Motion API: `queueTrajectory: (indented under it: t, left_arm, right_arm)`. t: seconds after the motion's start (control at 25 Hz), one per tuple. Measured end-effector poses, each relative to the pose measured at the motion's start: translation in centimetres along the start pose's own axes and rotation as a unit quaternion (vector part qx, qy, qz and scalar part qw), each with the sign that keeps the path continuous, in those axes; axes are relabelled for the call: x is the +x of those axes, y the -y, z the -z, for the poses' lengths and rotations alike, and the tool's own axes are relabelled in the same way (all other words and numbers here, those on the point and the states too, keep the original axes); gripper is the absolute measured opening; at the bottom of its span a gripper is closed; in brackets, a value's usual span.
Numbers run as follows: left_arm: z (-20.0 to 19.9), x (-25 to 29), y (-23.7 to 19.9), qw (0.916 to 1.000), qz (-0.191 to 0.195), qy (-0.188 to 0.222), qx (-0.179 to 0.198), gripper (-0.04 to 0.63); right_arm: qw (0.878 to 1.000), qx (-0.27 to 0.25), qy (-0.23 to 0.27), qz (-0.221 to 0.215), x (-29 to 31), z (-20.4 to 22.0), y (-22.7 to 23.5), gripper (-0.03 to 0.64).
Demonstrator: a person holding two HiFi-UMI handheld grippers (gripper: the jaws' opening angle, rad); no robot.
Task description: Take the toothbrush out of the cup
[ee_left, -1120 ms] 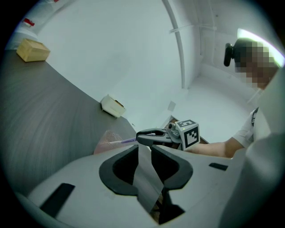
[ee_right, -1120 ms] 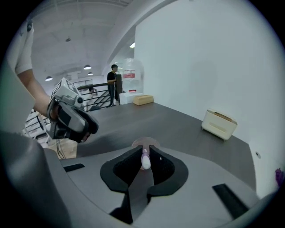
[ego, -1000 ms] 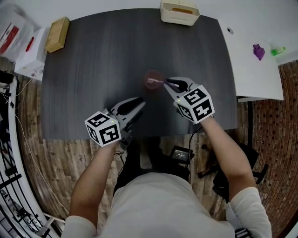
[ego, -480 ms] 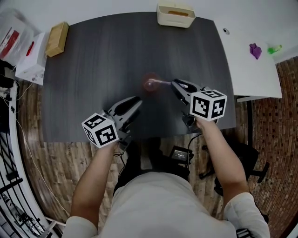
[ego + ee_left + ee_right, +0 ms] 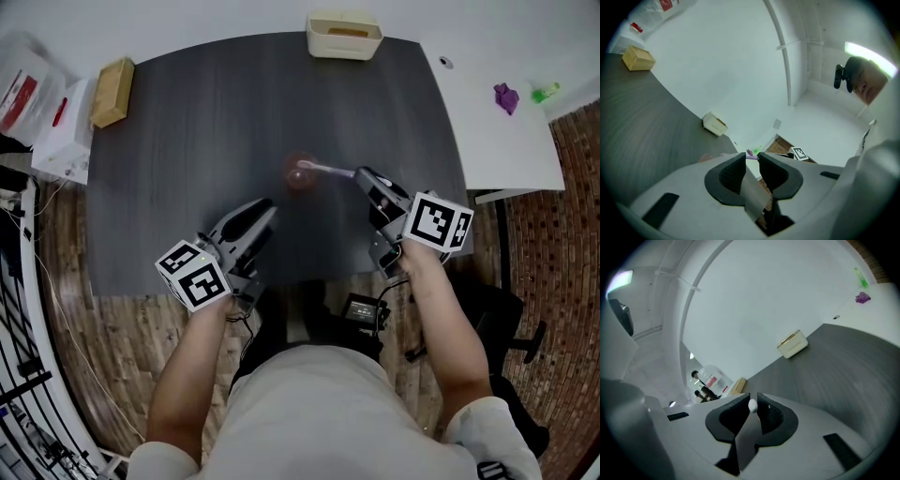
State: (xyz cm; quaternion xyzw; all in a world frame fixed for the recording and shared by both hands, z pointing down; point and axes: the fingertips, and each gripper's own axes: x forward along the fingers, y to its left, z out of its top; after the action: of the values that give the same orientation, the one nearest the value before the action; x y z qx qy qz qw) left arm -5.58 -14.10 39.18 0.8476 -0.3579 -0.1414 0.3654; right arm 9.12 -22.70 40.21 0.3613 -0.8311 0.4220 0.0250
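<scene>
The right gripper (image 5: 362, 176) has its jaws pressed on the thin handle of the toothbrush (image 5: 330, 171). In the right gripper view the white rounded end of the toothbrush (image 5: 752, 405) sits between the two dark pads, close to their tips. From these jaws the handle runs out to the left, nearly level over the dark grey table (image 5: 187, 141). Its other end is at the mouth of the pink cup (image 5: 300, 175), which stands just ahead of the gripper tips. I cannot tell if the brush end is inside the cup or only above the rim, because the cup is blurred there.

The left gripper (image 5: 265, 206) is nearer to the person and apart from the cup, with its tips pointing toward it. In the left gripper view its jaws (image 5: 751, 157) are spread only a little, with a narrow gap between them, and nothing is gripped.

Far ahead of both grippers, at the far edge of the table, stands a beige container (image 5: 344, 36). A tan box (image 5: 112, 79) lies at the far left corner, well apart from the left gripper. To the right of the right gripper a white table (image 5: 487, 141) stands beside the dark one. A small purple thing (image 5: 506, 97) and a small green thing (image 5: 544, 91) lie on it at its far side.
</scene>
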Motion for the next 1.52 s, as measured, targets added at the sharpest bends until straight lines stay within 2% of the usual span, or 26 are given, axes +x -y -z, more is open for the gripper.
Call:
queueTrajectory:
  t: [0.28,0.96,1.52]
  left_arm:
    - [-1.1,-1.0,1.5,0.9998,0.013,0.016,-0.003,0.083]
    - [-1.9,-3.2,4.1,0.999,0.024,0.037,-0.012,0.083]
    - [-2.0,-4.6,6.1,0.9985,0.036,0.037,-0.019,0.083]
  right_arm:
    - [0.998,0.024,0.036,-0.044,-1.6,-0.6,-2.5,0.055]
    - [0.996,0.04,0.069,-0.048,-5.4,-1.0,-4.9,0.055]
    - [0.994,0.052,0.077,-0.05,-7.7,-0.8,-6.1,0.055]
